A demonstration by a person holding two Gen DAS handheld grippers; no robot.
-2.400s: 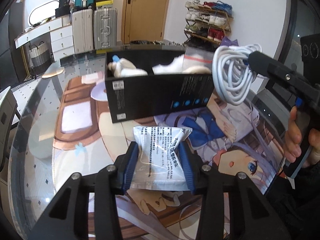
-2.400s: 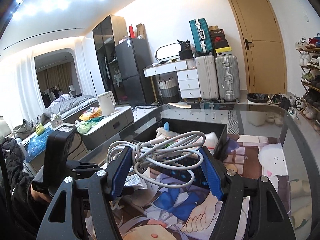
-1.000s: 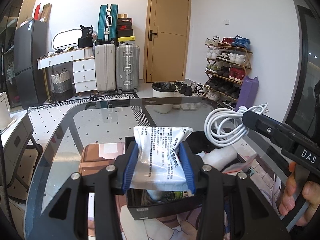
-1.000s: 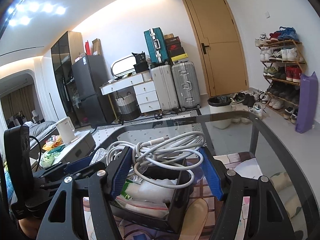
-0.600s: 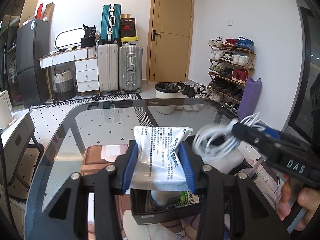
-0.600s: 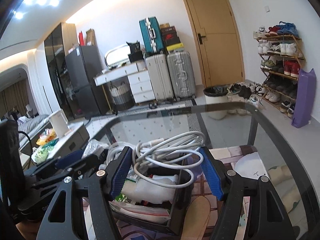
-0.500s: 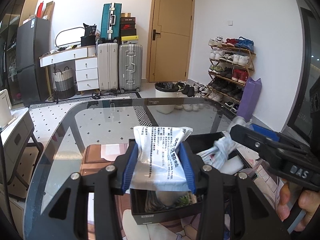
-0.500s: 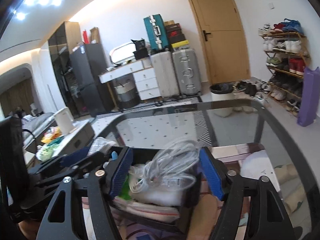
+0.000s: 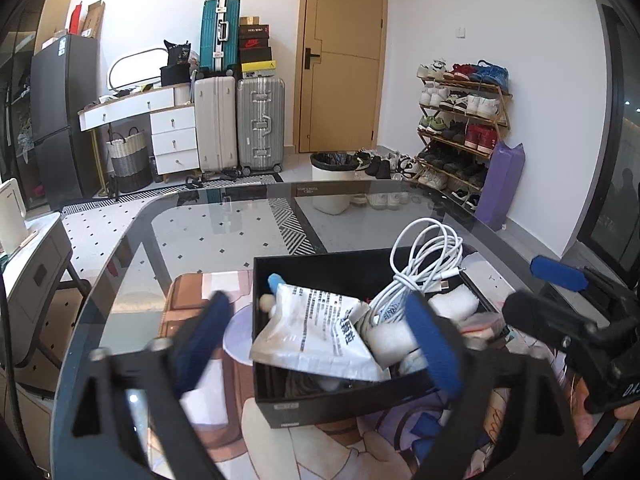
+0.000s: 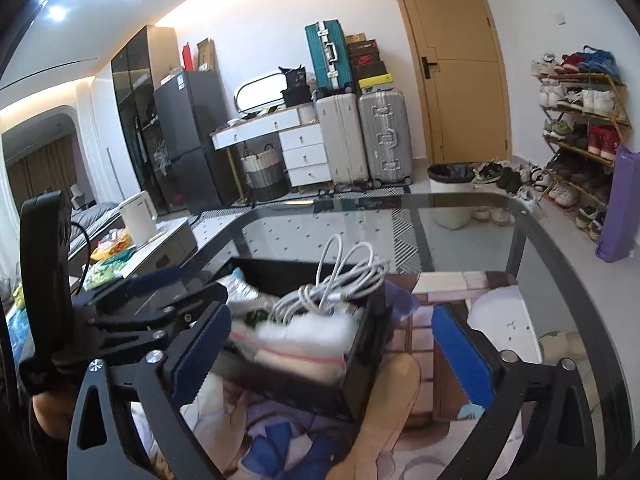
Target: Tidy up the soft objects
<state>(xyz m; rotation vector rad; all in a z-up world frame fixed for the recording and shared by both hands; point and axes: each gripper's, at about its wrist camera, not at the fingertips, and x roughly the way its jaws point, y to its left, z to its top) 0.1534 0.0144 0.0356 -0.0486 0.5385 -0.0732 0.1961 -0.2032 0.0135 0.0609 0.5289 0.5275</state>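
A black box (image 9: 344, 402) stands on the glass table and also shows in the right wrist view (image 10: 362, 344). A silver-white printed pouch (image 9: 316, 334) lies in its left part. A coiled white cable (image 9: 420, 268) rests on white soft items beside it, and shows in the right wrist view (image 10: 340, 280) too. My left gripper (image 9: 316, 344) is open and empty just in front of the box. My right gripper (image 10: 332, 354) is open and empty over the box's near side.
An anime-print mat (image 9: 360, 452) covers the glass table (image 9: 224, 236) under the box. Suitcases (image 9: 240, 120), a white drawer unit (image 9: 172, 136), a door and a shoe rack (image 9: 460, 128) stand beyond. A white kettle (image 10: 138, 216) sits on a side cabinet at left.
Both grippers opened. The pouch dropped from the left gripper into the box, and the cable dropped from the right gripper onto the items in the box.
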